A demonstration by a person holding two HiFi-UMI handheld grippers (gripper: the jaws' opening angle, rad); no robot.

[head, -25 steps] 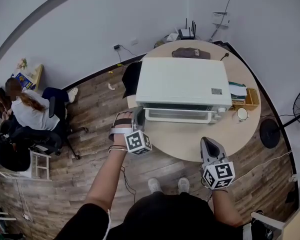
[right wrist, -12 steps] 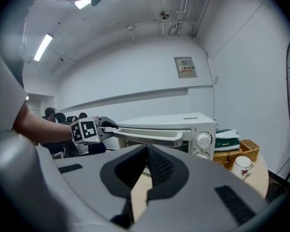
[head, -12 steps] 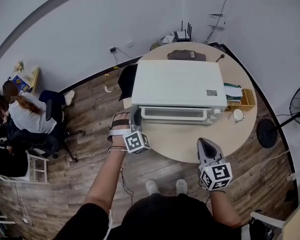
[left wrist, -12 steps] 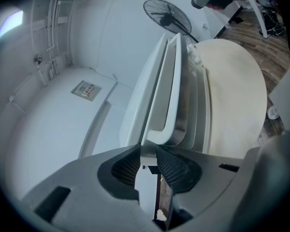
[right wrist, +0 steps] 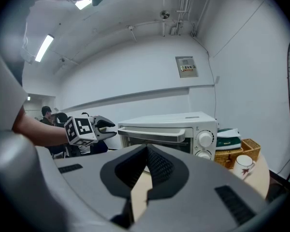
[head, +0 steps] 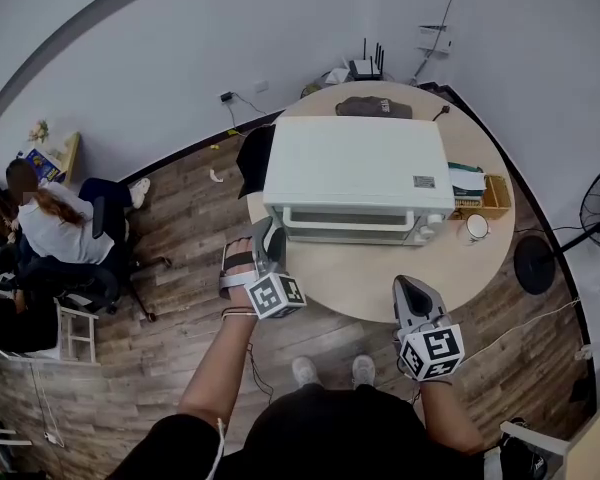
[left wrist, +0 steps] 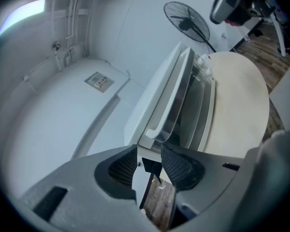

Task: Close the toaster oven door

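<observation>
Now the fingers of our left gripper [left wrist: 149, 154] have just been spreading, empty, beside the handle [left wrist: 159, 127] of the toaster oven [head: 355, 163] on the tabletop [head: 380, 283]. We risk snagging it and tugging the seemingly shut door [head: 350, 223] open. The fingers of our right gripper [right wrist: 146, 151] are pressed together.

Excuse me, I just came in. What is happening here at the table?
A person stands at the round table with a gripper in each hand. The oven's door looks shut, or nearly so. The left gripper is by the oven's left front corner; its jaws have just been opening and nothing is between them. The right gripper hangs at the table's near edge, jaws together, empty.
</observation>
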